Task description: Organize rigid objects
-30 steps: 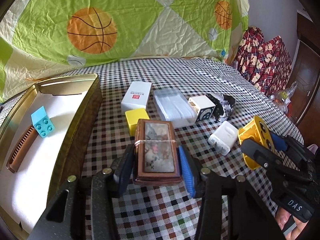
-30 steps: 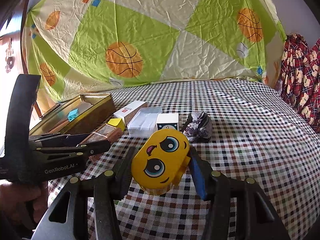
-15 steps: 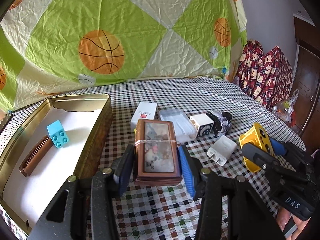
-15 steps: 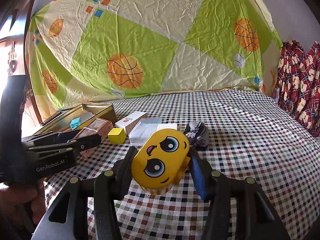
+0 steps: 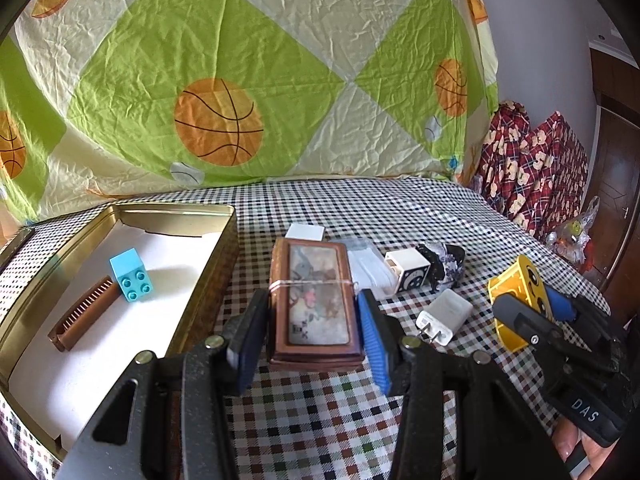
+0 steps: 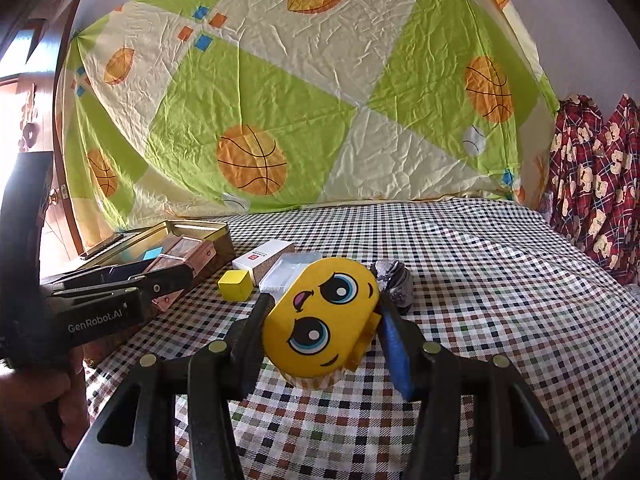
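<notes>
My left gripper [image 5: 312,336] is shut on a brown wooden box [image 5: 312,300] with a picture lid and a rubber band, held above the checked cloth beside the gold tin [image 5: 216,256]. The tin holds a blue toy brick [image 5: 131,274] and a brown comb [image 5: 84,313]. My right gripper [image 6: 324,330] is shut on a yellow cartoon-face box [image 6: 320,320], held above the cloth. It also shows at the right of the left wrist view [image 5: 520,300]. The left gripper and wooden box [image 6: 180,256] appear at the left of the right wrist view.
On the cloth lie a white charger plug [image 5: 444,314], a white cube with black print [image 5: 408,270], a clear plastic case [image 5: 370,270], a white carton [image 6: 264,258], a yellow cube [image 6: 236,284] and a dark crumpled object [image 6: 394,280]. A basketball-print sheet hangs behind.
My left gripper has lifted the wooden box and carried it left towards the tin. My right gripper has risen a little with the yellow face box.
</notes>
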Tool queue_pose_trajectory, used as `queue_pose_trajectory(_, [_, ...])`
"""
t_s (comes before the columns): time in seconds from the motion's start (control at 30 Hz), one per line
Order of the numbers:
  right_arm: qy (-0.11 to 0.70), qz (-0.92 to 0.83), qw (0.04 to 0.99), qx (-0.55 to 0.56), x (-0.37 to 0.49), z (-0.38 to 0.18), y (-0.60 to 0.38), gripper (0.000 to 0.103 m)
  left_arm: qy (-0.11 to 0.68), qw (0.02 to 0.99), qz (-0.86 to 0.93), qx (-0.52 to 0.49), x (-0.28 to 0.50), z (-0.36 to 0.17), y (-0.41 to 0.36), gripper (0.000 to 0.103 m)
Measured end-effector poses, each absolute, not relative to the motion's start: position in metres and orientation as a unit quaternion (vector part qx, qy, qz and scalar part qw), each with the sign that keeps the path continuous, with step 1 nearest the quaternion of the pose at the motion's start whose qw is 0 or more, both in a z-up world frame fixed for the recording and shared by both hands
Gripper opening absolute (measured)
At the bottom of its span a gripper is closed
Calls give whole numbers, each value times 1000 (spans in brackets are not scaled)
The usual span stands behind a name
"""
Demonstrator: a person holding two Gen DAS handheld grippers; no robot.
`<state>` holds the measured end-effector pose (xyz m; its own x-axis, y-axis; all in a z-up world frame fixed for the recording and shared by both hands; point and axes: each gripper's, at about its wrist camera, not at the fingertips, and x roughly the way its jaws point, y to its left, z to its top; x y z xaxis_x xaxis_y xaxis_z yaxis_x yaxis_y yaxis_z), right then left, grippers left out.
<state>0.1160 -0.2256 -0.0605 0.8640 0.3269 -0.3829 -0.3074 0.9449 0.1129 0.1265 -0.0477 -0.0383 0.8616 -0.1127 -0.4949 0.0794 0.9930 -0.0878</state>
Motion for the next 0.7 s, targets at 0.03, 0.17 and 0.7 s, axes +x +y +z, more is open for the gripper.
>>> queue_pose_trajectory(0.03, [201, 164, 966, 24, 116, -60, -226, 54, 256, 965, -49, -33, 126, -38, -47, 44])
queue_pose_trajectory(0.17, [196, 162, 967, 24, 114, -60, -226, 54, 249, 967, -48, -33, 123, -36, -47, 44])
queue_pose_trajectory(0.7, [173, 157, 972, 22, 107, -58, -227, 54, 220, 974, -39, -39, 114, -31, -43, 44])
